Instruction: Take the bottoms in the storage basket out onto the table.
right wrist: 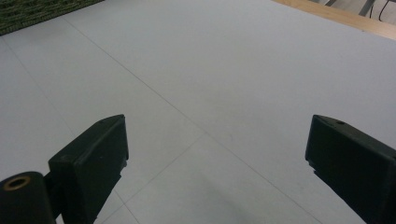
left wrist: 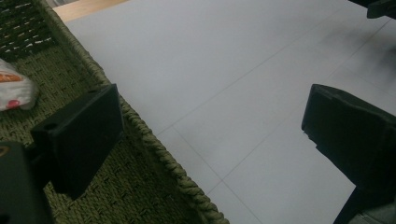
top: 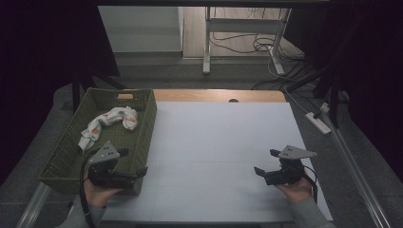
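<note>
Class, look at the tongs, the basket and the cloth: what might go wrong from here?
1. The left tongs, open, straddle the basket wall; closing might pinch or tip it.
2. The cloth lies crumpled inside, so a grab may catch just a fold.

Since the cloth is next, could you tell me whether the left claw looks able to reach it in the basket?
Probably yes: the left claw is open at the basket's near wall, and the cloth lies uncovered inside, so nothing seems to block a reach over the rim.

Black tongs (top: 133, 163), grey plates, sleeves — seemingly grey
</note>
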A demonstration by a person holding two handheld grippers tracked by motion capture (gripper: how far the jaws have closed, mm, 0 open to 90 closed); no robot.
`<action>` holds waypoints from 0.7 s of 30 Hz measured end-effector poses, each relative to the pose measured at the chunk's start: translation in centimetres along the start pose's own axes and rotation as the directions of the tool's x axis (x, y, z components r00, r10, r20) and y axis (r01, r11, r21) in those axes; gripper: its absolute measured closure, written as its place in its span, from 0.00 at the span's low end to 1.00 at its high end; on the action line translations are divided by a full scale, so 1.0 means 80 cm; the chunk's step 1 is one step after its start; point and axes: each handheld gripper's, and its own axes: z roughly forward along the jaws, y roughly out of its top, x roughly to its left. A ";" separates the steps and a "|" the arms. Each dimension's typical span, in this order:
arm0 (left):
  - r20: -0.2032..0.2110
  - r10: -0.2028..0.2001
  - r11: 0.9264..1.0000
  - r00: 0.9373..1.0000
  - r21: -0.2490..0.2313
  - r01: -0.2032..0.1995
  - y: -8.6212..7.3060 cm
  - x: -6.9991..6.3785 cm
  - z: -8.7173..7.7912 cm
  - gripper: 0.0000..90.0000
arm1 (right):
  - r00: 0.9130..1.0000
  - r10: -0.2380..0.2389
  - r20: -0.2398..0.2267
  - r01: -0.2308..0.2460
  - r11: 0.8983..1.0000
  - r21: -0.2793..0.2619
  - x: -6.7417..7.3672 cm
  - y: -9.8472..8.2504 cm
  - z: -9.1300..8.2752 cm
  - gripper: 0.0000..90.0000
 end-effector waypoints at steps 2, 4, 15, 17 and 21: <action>-0.005 0.000 1.000 1.000 -0.001 0.000 0.001 0.000 0.000 0.06 | 1.000 0.001 0.002 -0.001 1.000 0.000 0.000 0.000 0.000 0.07; -0.010 -0.003 1.000 1.000 -0.003 0.003 0.002 0.001 0.000 0.06 | 1.000 0.003 0.004 -0.003 1.000 0.000 -0.001 0.000 0.000 0.07; -0.015 -0.006 1.000 1.000 0.006 0.006 0.012 0.006 0.003 0.06 | 1.000 0.002 0.007 -0.002 1.000 0.001 0.001 0.001 -0.001 0.07; -0.020 -0.010 1.000 1.000 0.004 0.010 0.014 0.007 0.003 0.06 | 1.000 0.006 0.004 -0.006 1.000 -0.003 0.001 0.001 -0.001 0.07; -0.022 -0.008 1.000 1.000 -0.010 0.008 0.019 0.009 0.002 0.06 | 1.000 0.006 0.005 -0.006 1.000 0.003 0.001 0.000 0.000 0.07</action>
